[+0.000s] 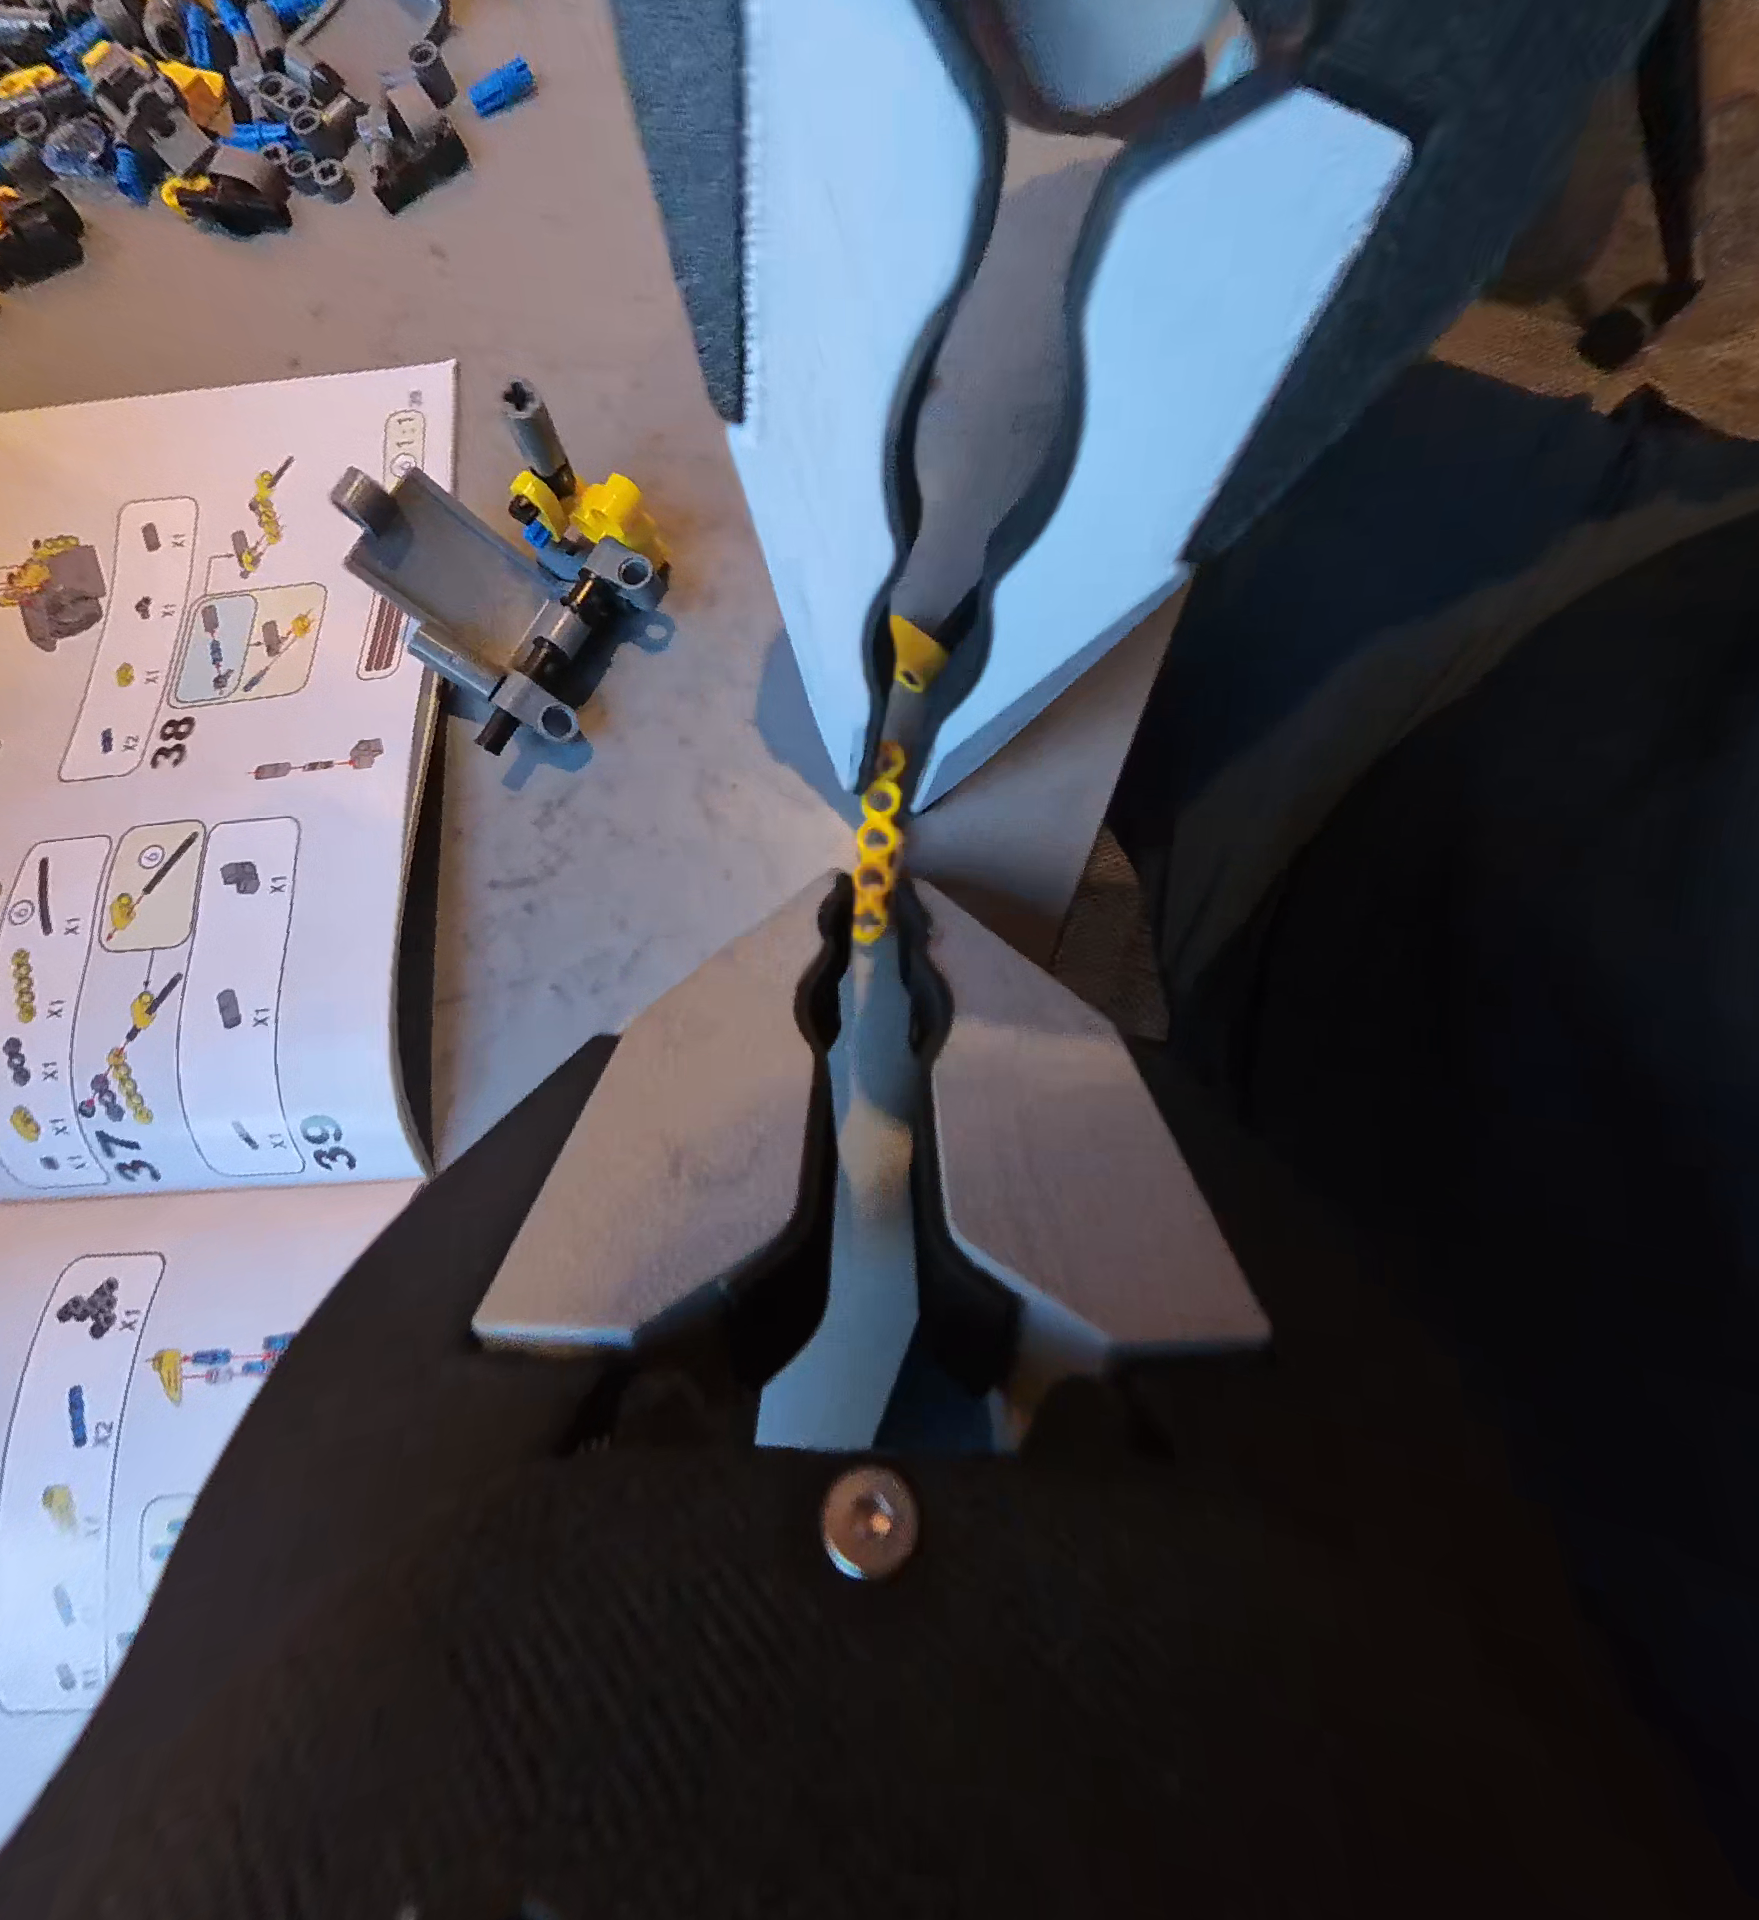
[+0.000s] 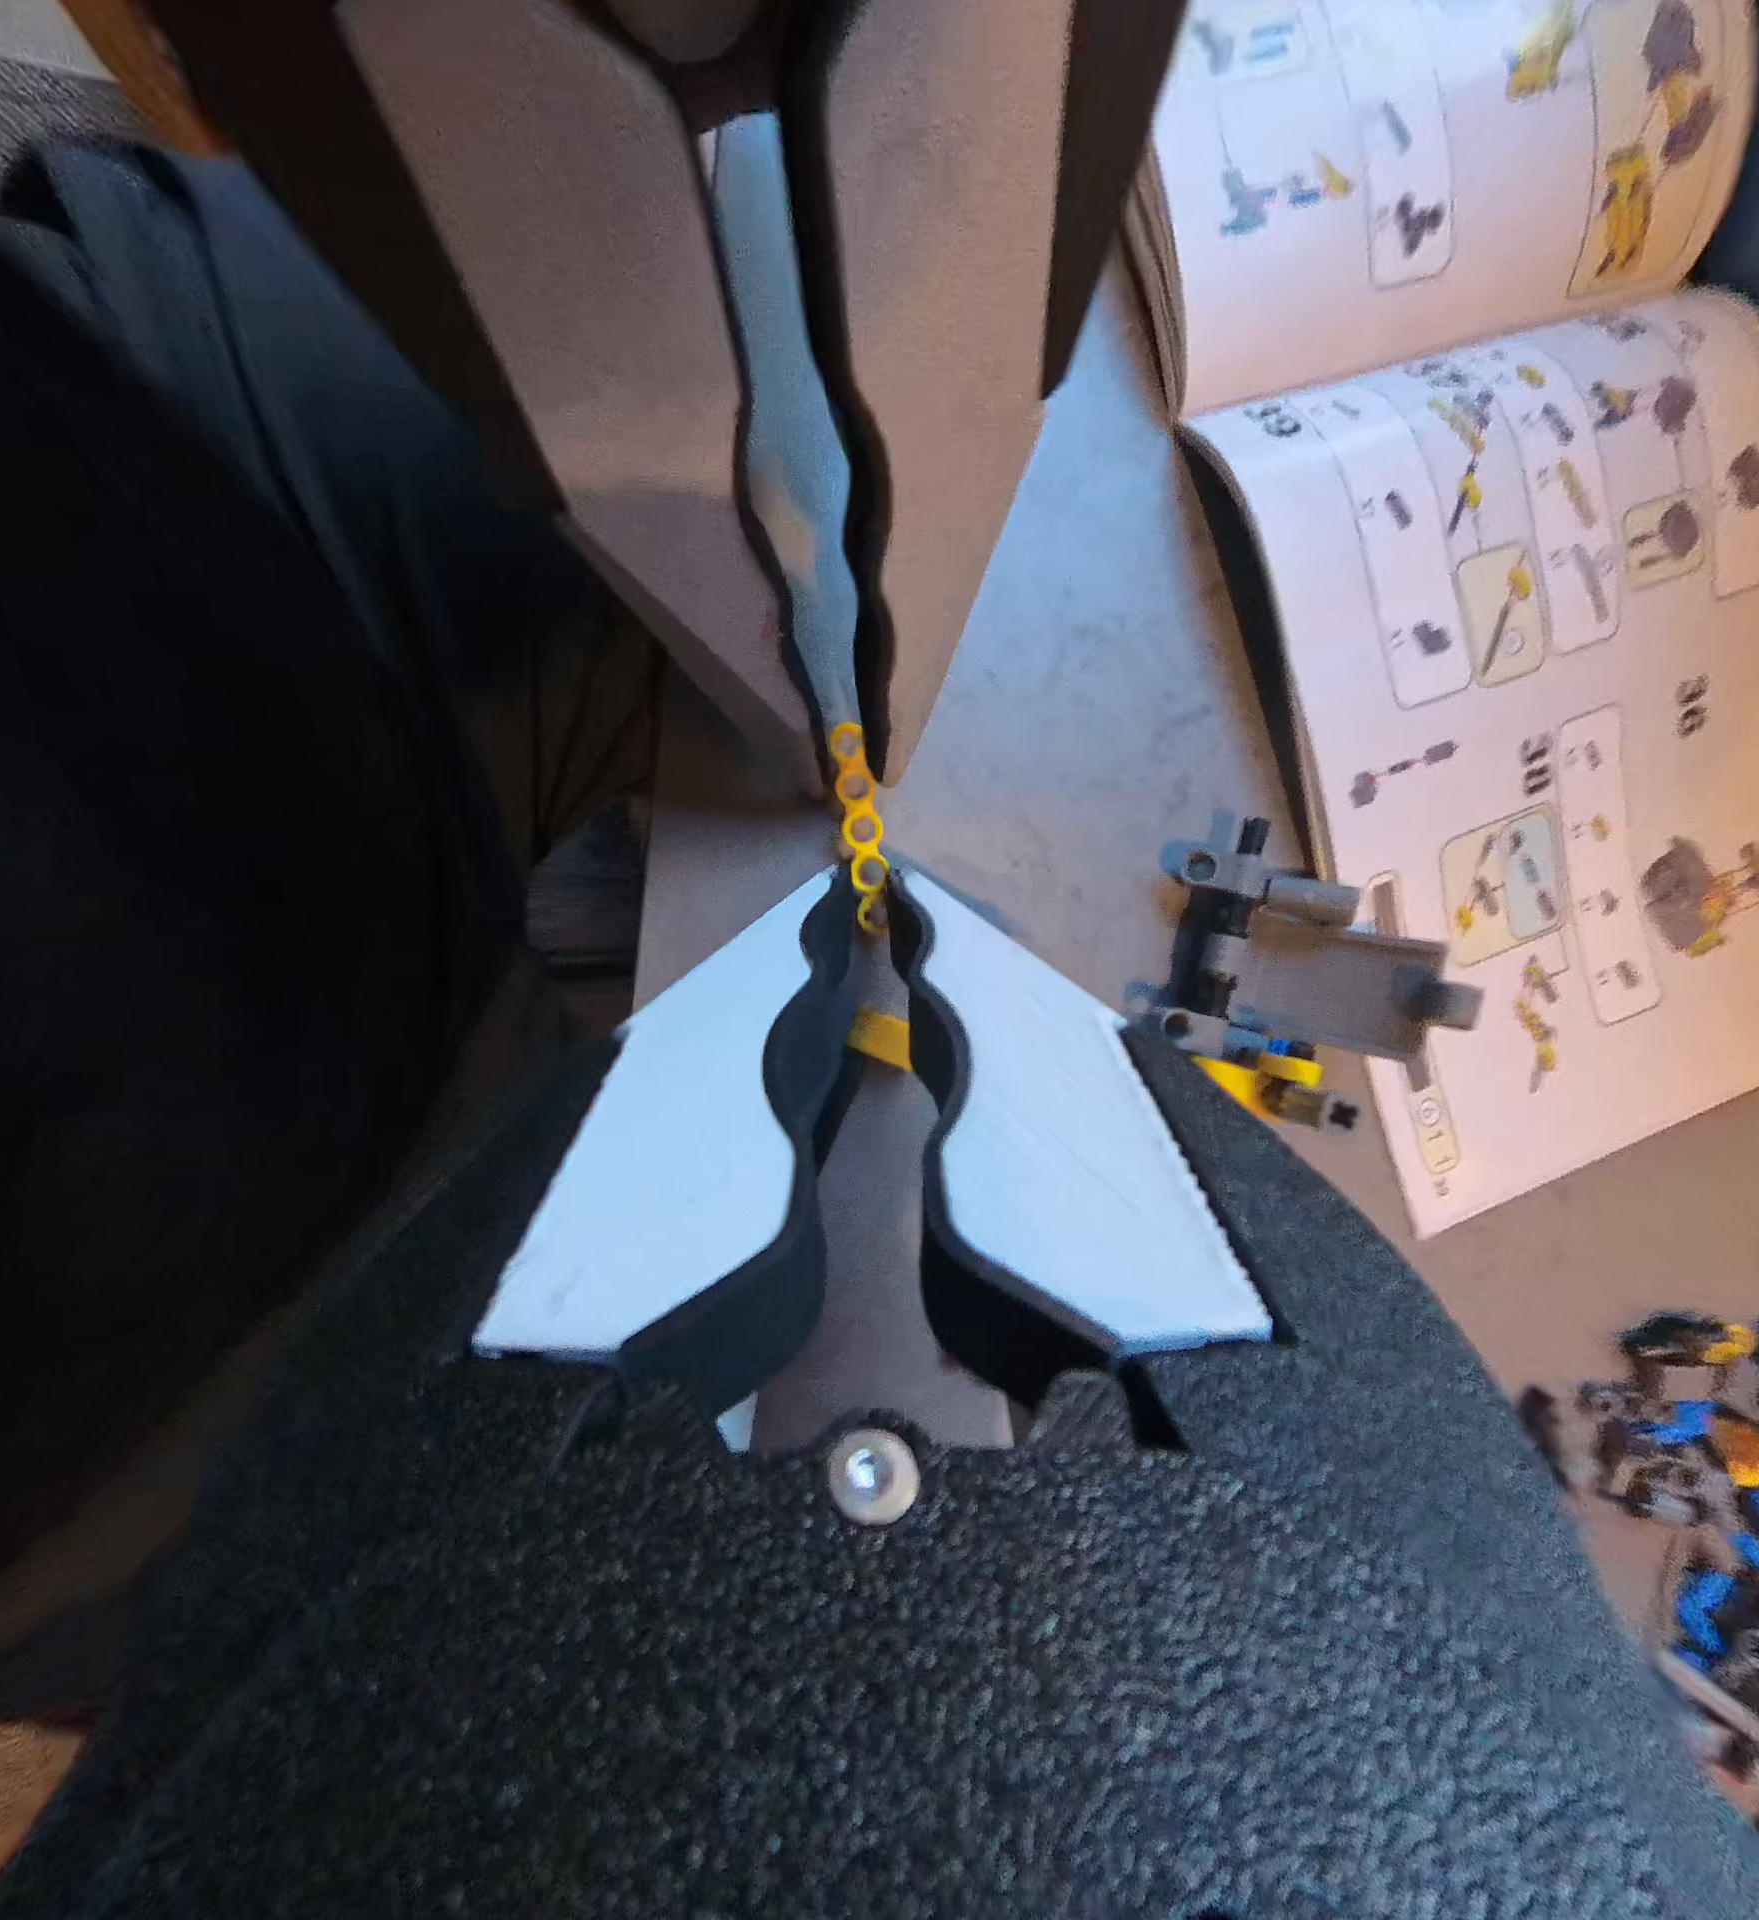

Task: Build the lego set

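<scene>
The two grippers meet tip to tip above the edge of the grey table (image 1: 584, 312). Between them is a small yellow beam (image 1: 877, 847) with a row of round holes. The left gripper (image 1: 870, 914) pinches one end of the beam with its jaws closed on it. The right gripper (image 2: 870, 914) pinches the other end the same way, so the beam hangs in the air between them, to the right of the open instruction booklet (image 1: 179, 779) as the left wrist view shows it. A second small yellow piece (image 1: 914, 649) sits deeper between the right gripper's fingers.

The beam looks like hard plastic. It is probably very light and stiff, and smooth enough to slip. It is thin, so a grip on the flat sides near the ends seems best, as it is held here.

A grey and black part-built model (image 1: 501, 613) lies on the table just beside the booklet. A pile of loose blue, yellow and black bricks (image 1: 127, 125) lies farther off, beyond the booklet's far edge.

The booklet shows printed step numbers and small drawings of parts. No brand name can be seen.
</scene>
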`<action>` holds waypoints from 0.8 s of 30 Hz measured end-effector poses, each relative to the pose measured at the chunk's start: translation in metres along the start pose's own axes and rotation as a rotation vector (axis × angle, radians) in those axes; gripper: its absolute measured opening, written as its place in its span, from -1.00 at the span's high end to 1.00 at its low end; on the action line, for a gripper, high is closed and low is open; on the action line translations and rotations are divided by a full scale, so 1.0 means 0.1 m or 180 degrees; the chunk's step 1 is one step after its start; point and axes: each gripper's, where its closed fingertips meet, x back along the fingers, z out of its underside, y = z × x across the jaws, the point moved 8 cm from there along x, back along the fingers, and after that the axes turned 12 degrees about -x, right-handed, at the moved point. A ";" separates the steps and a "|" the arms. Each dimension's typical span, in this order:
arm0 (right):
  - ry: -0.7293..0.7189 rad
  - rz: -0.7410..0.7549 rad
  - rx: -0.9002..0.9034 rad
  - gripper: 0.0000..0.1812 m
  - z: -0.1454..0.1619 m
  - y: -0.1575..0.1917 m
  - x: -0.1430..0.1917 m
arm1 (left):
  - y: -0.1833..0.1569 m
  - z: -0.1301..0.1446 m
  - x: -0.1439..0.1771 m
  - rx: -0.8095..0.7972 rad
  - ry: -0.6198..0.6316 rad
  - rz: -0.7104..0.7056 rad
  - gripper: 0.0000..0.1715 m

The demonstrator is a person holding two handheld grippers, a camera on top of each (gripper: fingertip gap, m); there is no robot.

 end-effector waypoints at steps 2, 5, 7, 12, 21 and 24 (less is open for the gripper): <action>-0.0109 0.0149 0.0246 0.94 -0.02 0.03 0.03 | 0.04 -0.02 0.07 0.0135 -0.0146 0.0203 0.89; -0.0295 0.0354 0.0609 0.94 -0.04 0.08 0.11 | 0.13 -0.05 0.12 0.0403 -0.0218 0.0643 0.80; -0.0365 0.0449 0.0760 0.94 -0.04 0.11 0.16 | 0.17 -0.06 0.10 0.0602 -0.0216 0.0901 0.77; -0.0477 0.0500 0.0737 0.95 0.03 0.16 0.16 | 0.19 -0.03 -0.02 0.1039 -0.0107 0.1054 0.94; -0.0627 0.0654 0.0716 1.00 0.11 0.04 0.13 | 0.28 0.06 0.00 0.1185 -0.0040 0.0904 1.00; -0.0607 0.0673 0.0634 1.00 0.14 -0.01 0.14 | 0.26 0.08 0.00 0.1347 -0.0011 0.0860 1.00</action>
